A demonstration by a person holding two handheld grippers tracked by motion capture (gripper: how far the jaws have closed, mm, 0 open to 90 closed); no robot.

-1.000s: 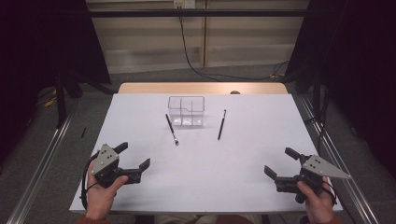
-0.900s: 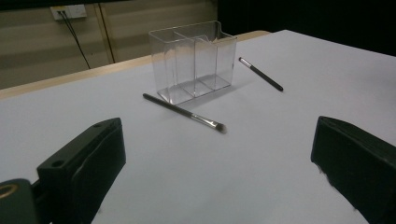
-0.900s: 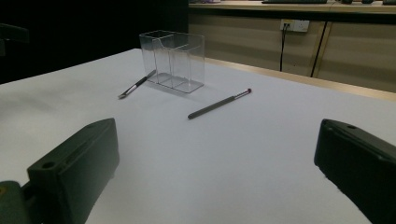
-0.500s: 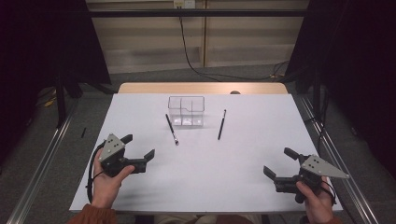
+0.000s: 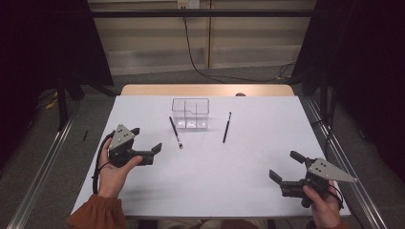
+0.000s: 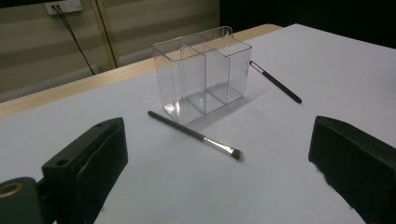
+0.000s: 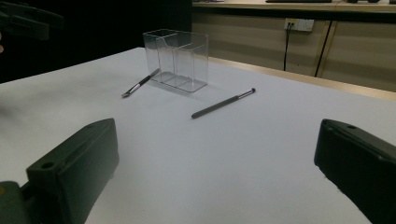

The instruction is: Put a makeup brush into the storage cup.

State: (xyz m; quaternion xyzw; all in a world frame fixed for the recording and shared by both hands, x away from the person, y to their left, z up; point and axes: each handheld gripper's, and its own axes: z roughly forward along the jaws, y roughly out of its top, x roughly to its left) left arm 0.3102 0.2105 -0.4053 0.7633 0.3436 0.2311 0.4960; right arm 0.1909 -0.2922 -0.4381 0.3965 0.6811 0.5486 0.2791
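Left gripper (image 5: pixel 147 139) (jaws wide) hovers near the makeup brush (image 5: pixel 175 132).

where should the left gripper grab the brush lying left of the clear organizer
Probably mid-handle on the brush, coming straight down with the jaws across its length. It lies flat on the white table, its handle end close to the organizer and its bristle tip pointing away, so the middle is free. The left gripper is open.
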